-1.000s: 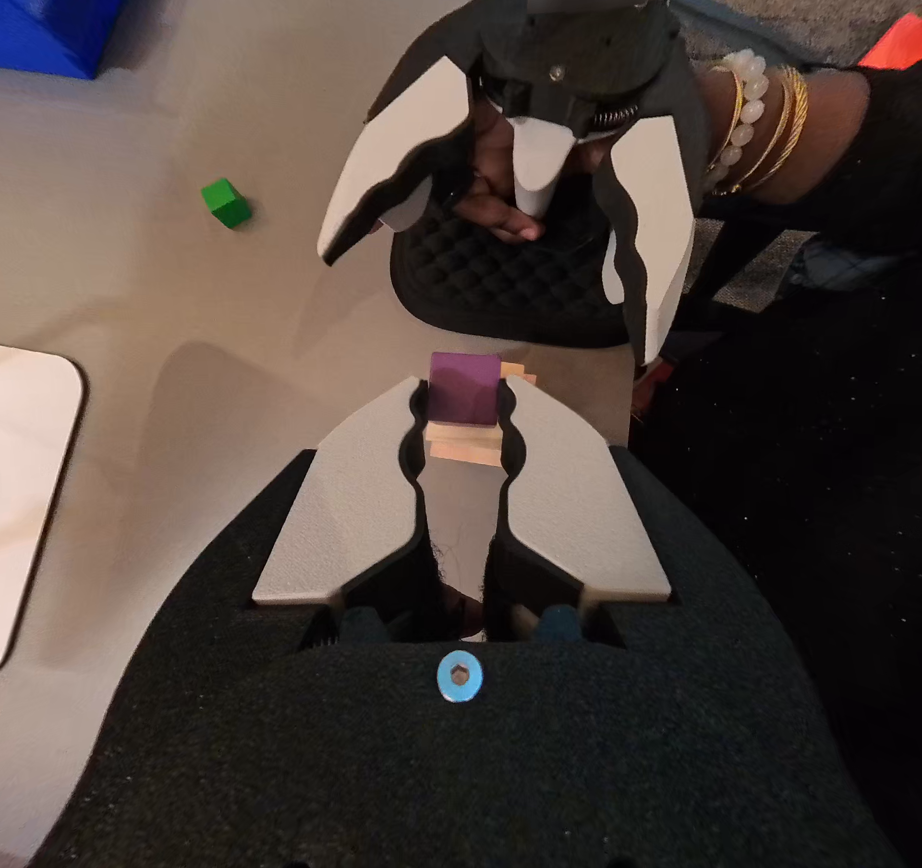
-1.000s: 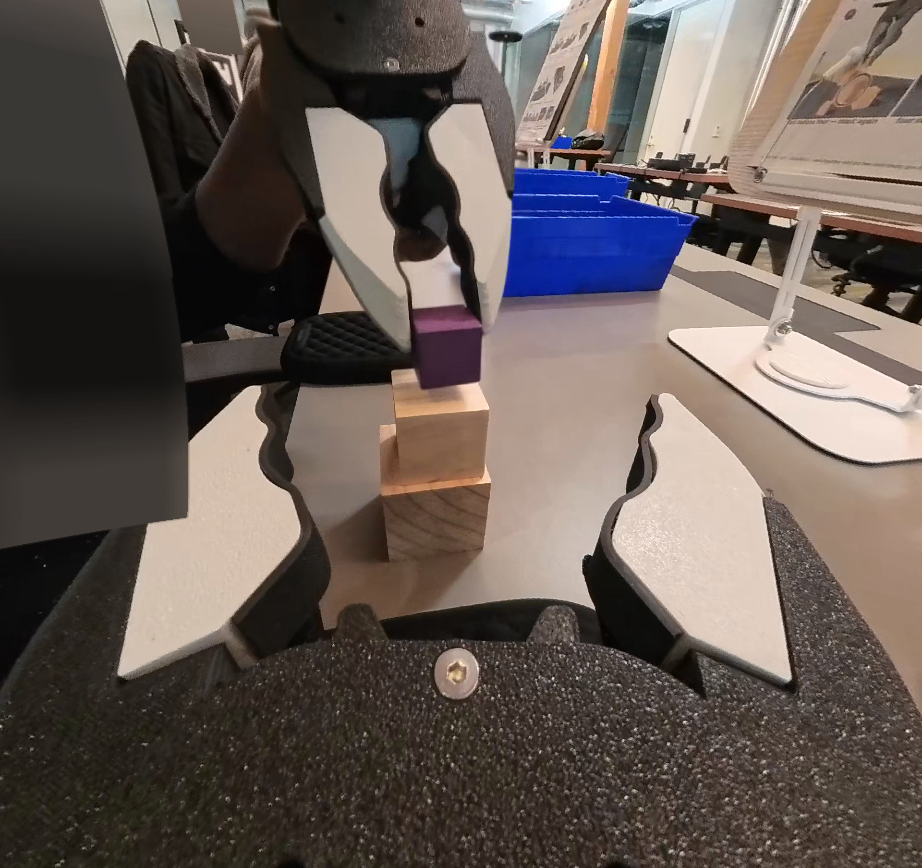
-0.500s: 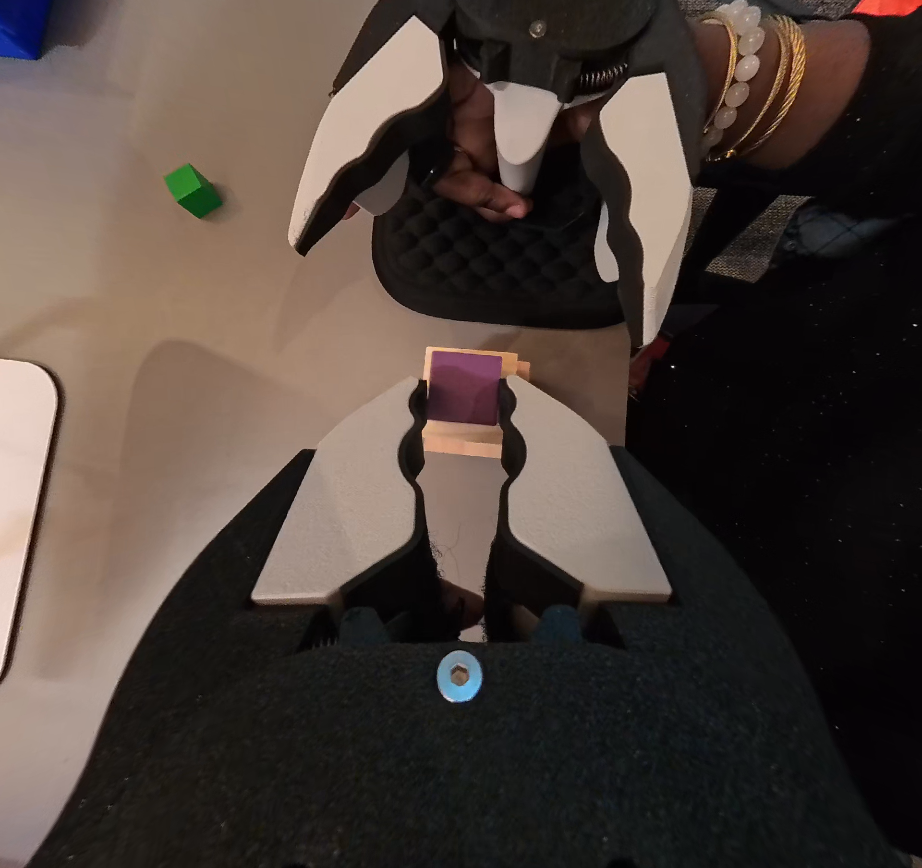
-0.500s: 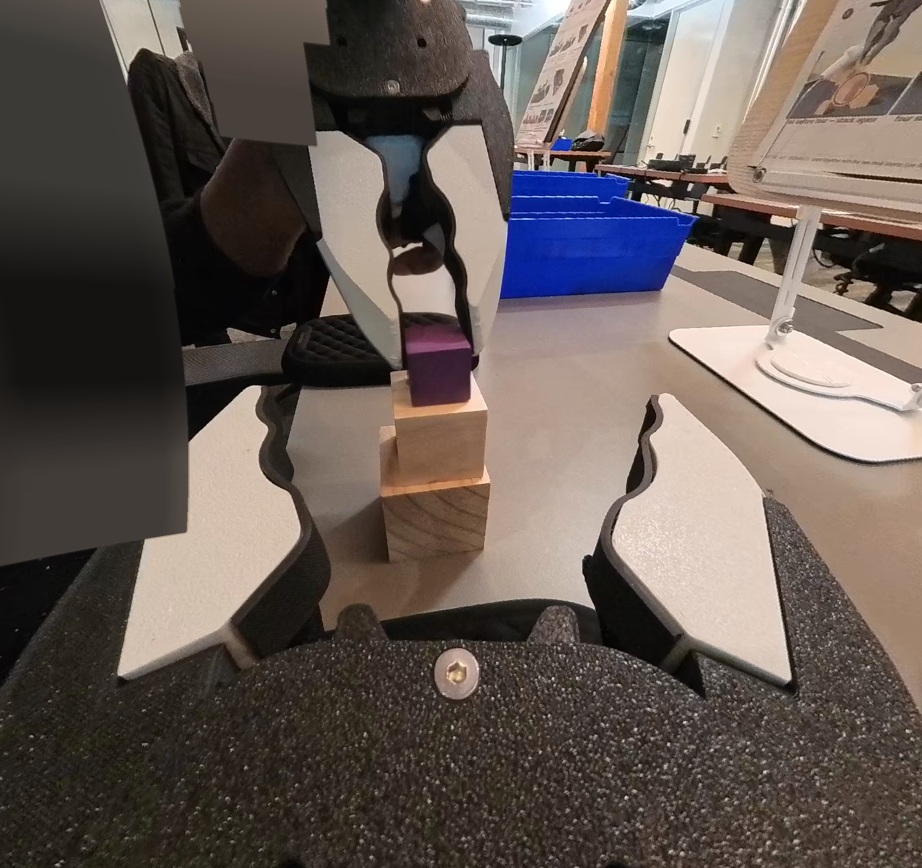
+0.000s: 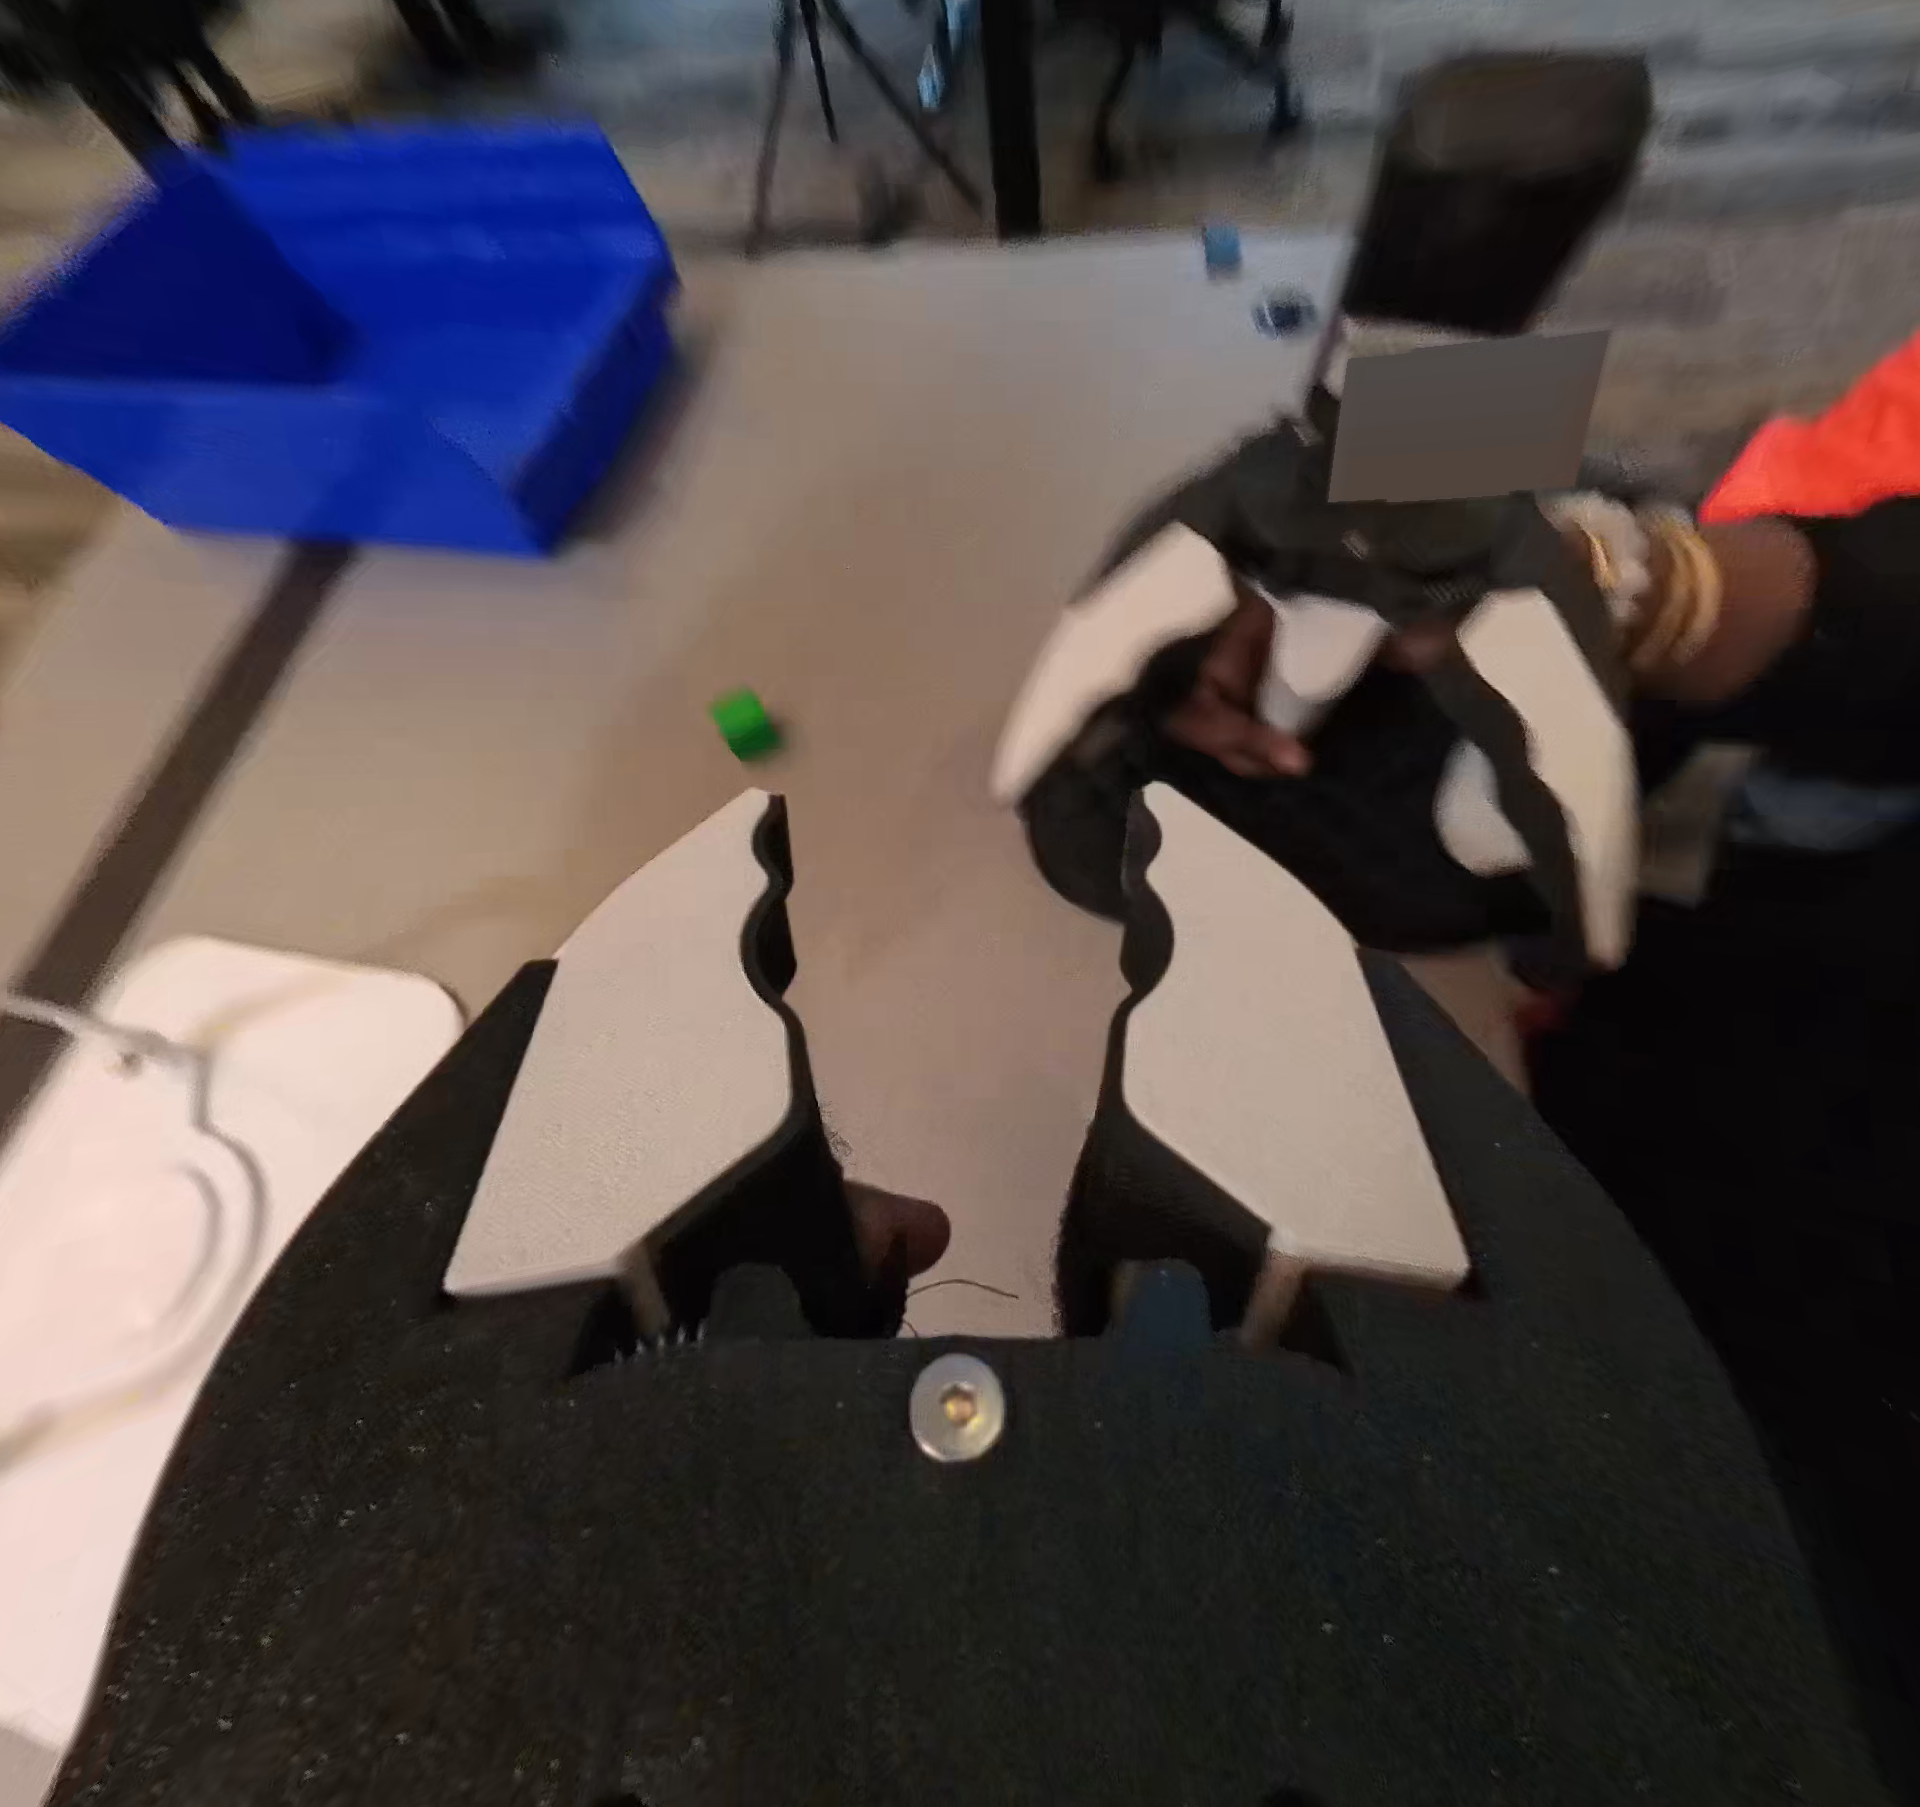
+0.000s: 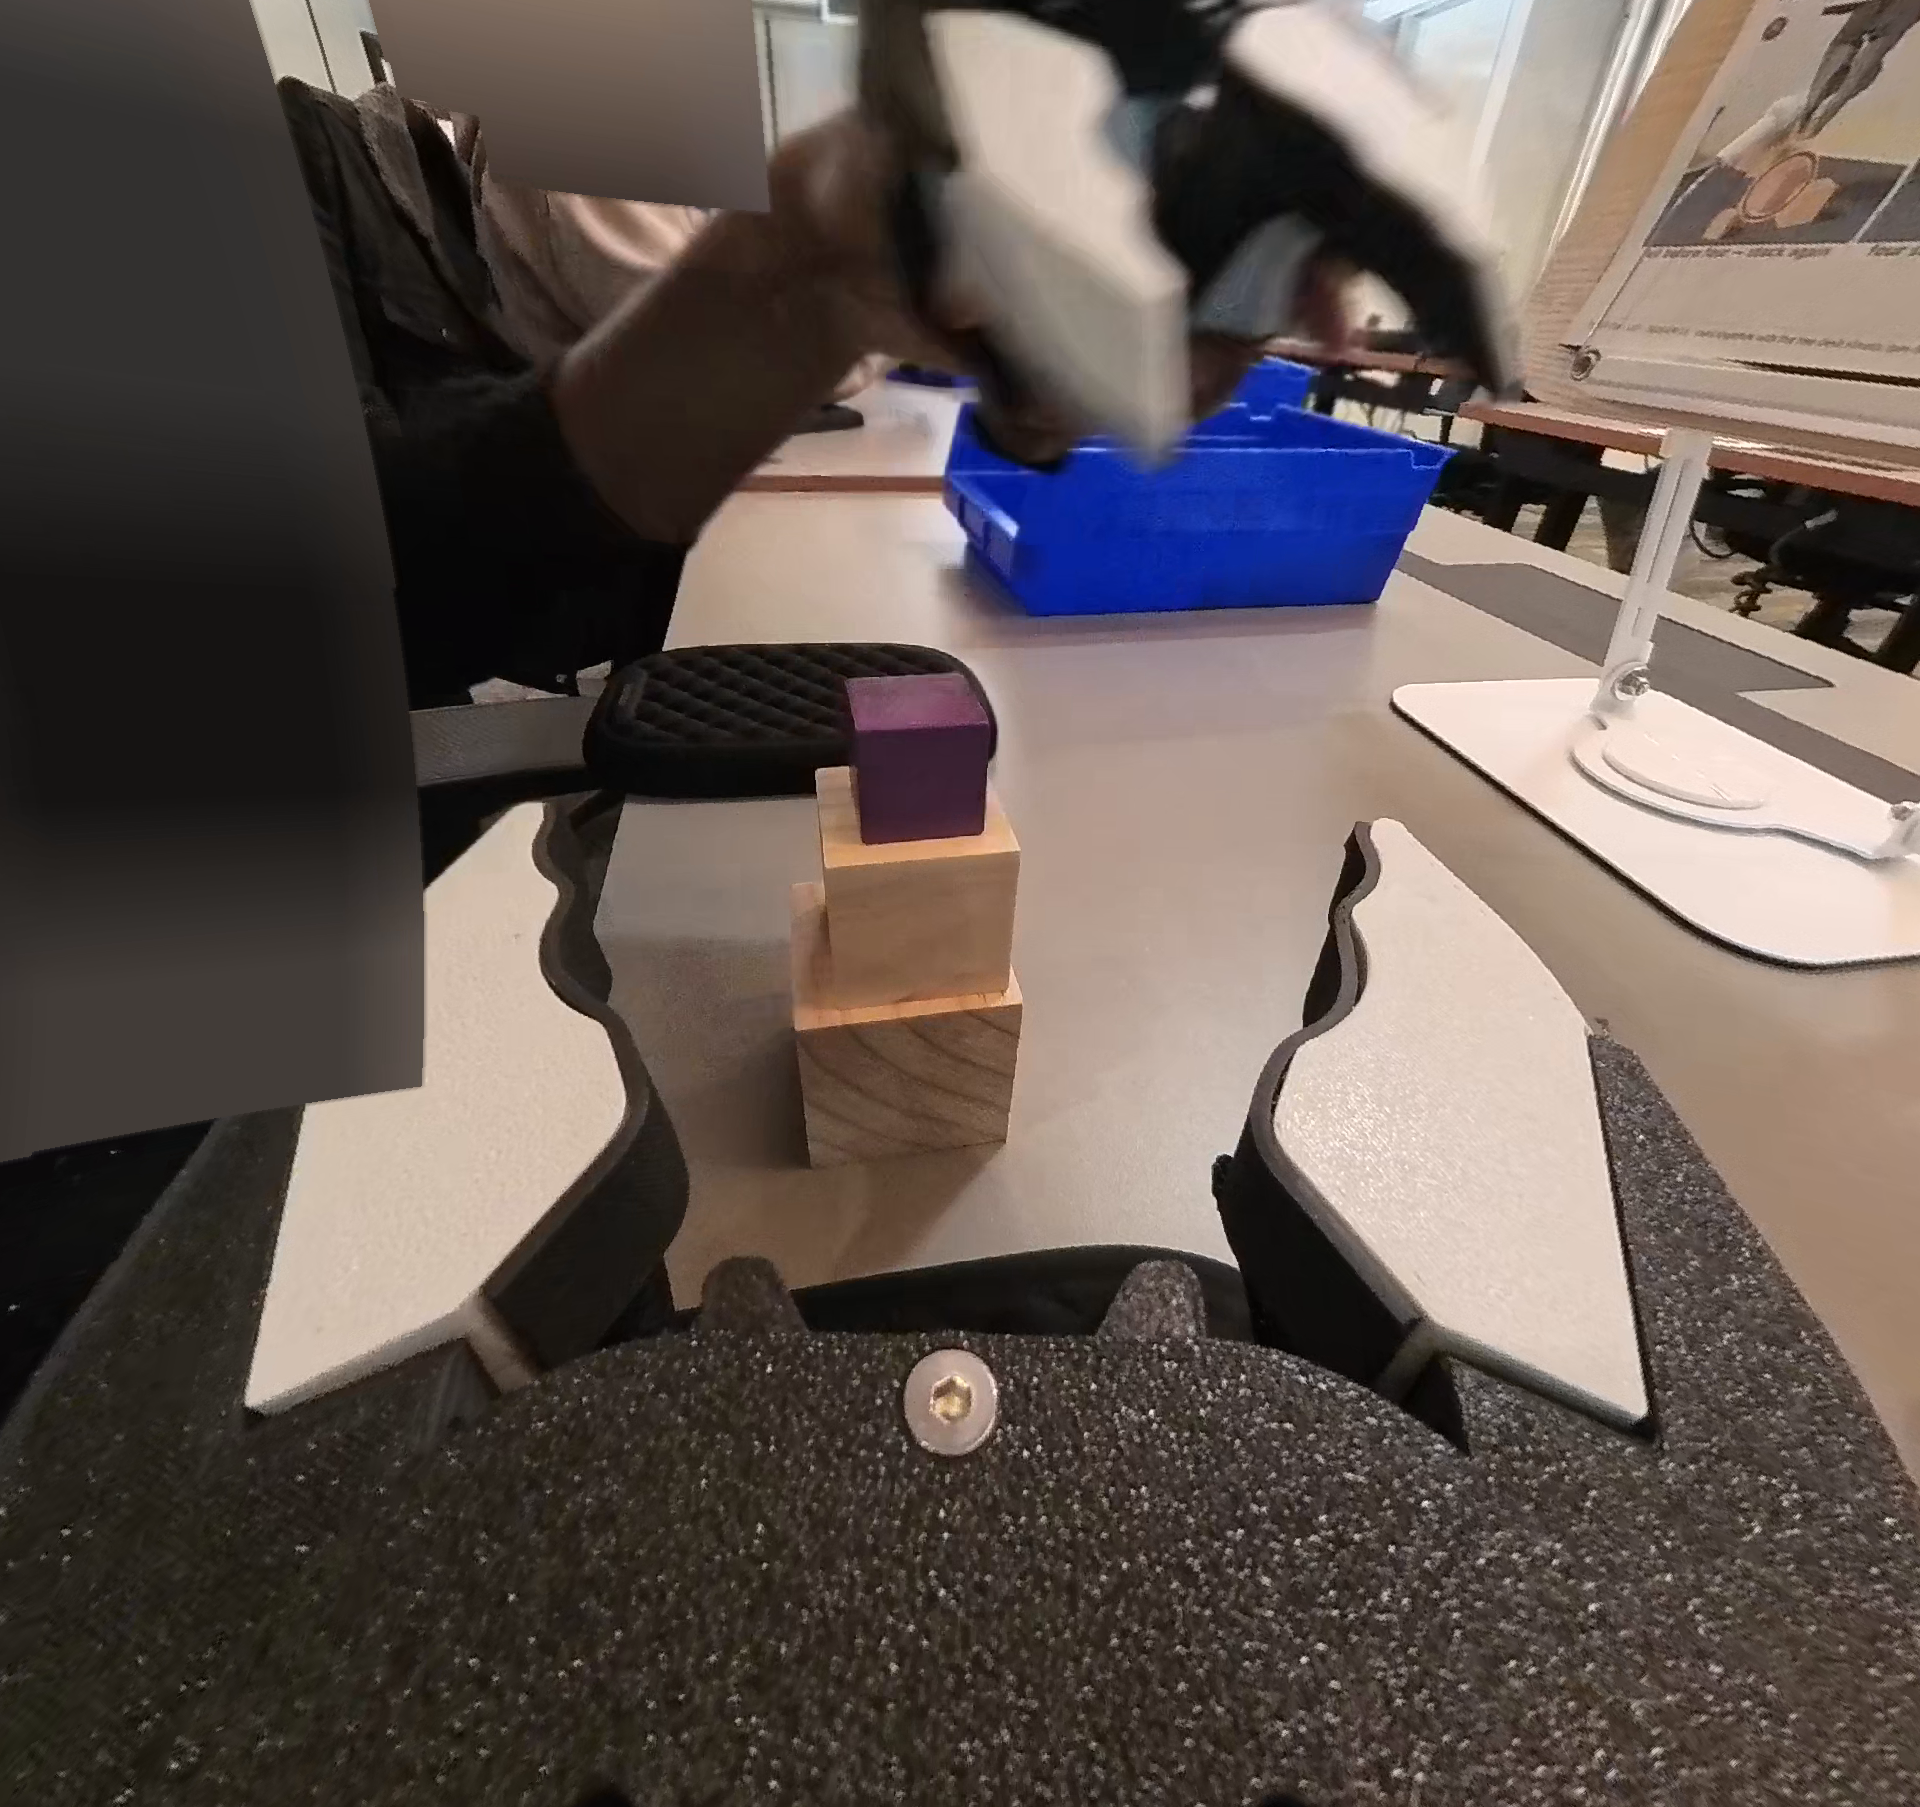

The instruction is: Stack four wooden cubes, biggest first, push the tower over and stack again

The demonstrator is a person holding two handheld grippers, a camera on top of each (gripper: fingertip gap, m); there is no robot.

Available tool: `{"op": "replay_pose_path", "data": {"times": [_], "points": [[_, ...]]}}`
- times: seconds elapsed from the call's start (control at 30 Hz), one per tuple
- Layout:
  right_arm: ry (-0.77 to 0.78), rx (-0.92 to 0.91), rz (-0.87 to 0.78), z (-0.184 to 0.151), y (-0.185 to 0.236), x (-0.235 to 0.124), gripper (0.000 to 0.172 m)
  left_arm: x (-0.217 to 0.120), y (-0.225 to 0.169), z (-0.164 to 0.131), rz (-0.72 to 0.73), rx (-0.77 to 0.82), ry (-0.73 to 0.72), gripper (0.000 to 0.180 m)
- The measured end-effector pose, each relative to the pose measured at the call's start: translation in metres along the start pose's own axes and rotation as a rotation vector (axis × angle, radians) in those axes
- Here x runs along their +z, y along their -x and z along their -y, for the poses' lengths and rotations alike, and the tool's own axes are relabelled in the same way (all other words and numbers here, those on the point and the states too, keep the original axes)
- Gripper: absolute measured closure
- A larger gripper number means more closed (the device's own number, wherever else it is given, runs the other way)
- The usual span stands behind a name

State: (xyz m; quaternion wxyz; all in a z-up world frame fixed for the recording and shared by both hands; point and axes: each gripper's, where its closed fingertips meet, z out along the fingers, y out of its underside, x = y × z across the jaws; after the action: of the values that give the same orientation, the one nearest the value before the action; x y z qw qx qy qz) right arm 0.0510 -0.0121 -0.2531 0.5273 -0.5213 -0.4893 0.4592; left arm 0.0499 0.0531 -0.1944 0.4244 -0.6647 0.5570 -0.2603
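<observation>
Standing three tiers high on the grey surface [image 6: 1195,718], a purple cube [image 6: 918,758] rests on a small wooden cube [image 6: 918,910], which sits on a larger wooden cube [image 6: 906,1082]. Right tongs [image 6: 966,926] gape wide on either side of the stack, touching none of it. Left tongs [image 5: 956,801] hang blurred above, parted and bare. A green cube [image 5: 744,721] lies alone near a blue bin [image 5: 343,323]; a black quilted pad [image 6: 769,713] lies behind the stack.
</observation>
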Motion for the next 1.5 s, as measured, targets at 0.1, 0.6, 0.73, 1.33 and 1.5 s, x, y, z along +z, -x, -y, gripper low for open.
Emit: {"op": "replay_pose_path", "data": {"times": [0.1,0.6,0.73,1.33,1.5], "points": [[0.011,0.000,0.004,-0.001,0.000,0.001,0.040,0.025,0.036,0.008,-0.046,0.120,-0.071,0.119],[-0.018,0.022,0.016,0.002,0.000,-0.001,0.041,0.176,0.085,-0.061,-0.447,0.609,0.512,0.131],[-0.018,0.022,0.020,0.002,0.000,-0.001,0.041,0.188,0.094,-0.072,-0.475,0.688,0.618,0.133],[-0.008,0.032,0.026,0.001,0.000,0.000,0.043,0.120,0.094,-0.049,-0.229,0.416,0.722,0.159],[0.030,0.033,0.017,-0.003,-0.001,0.003,0.045,0.049,0.054,-0.014,-0.133,0.178,0.638,0.159]]}}
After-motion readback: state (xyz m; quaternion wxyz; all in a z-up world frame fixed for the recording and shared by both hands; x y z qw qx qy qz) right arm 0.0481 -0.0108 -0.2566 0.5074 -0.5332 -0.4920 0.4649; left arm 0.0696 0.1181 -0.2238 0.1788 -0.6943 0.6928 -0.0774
